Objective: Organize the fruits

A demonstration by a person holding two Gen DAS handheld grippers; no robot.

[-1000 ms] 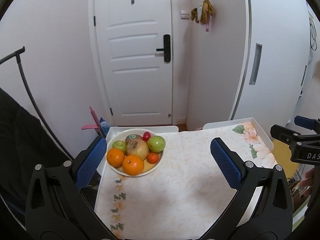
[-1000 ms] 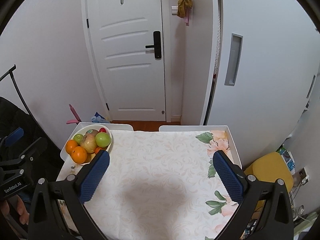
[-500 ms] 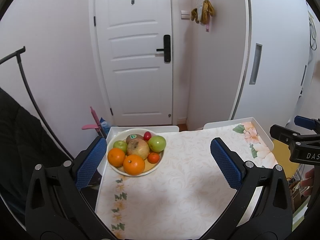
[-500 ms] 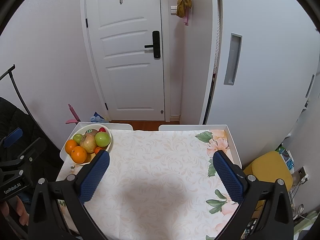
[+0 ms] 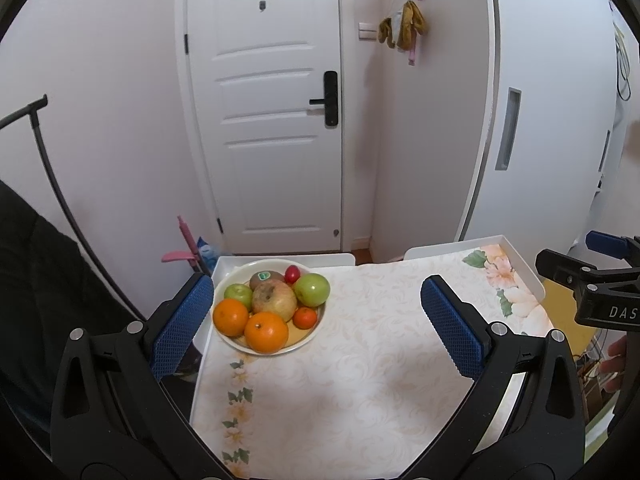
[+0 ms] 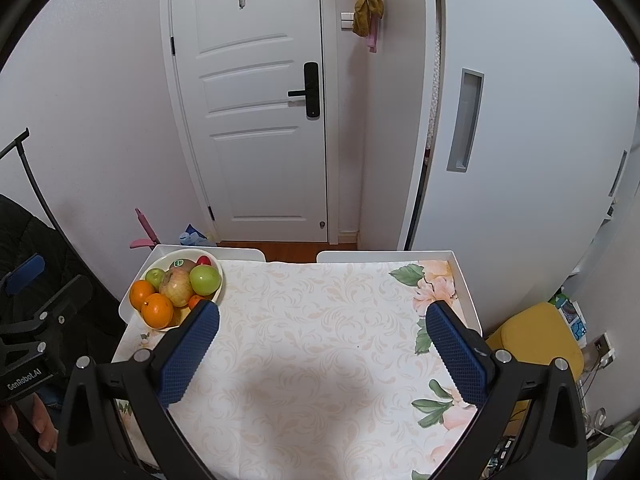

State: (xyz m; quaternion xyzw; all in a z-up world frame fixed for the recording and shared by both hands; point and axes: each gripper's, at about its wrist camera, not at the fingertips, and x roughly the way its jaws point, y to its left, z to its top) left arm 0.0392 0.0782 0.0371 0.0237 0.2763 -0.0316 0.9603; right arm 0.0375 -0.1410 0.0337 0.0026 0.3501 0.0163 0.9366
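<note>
A cream bowl (image 5: 312,336) sits at the far left of the table and holds two oranges (image 5: 266,332), two green apples (image 5: 312,289), a large yellow-red apple (image 5: 274,300), a kiwi (image 5: 264,278), a small tangerine (image 5: 305,317) and a small red fruit (image 5: 292,274). The bowl also shows in the right wrist view (image 6: 218,270). My left gripper (image 5: 316,320) is open and empty, above the table just short of the bowl. My right gripper (image 6: 320,348) is open and empty over the middle of the table.
The table (image 6: 320,360) has a floral cloth and a raised white rim. A white door (image 5: 272,120) and a sliding door (image 6: 500,120) stand behind it. A yellow stool (image 6: 536,344) is at the right. A black chair (image 5: 32,280) is at the left.
Both grippers have barely moved. The left wrist view has crept slightly towards the bowl. Nothing was picked up or released.
</note>
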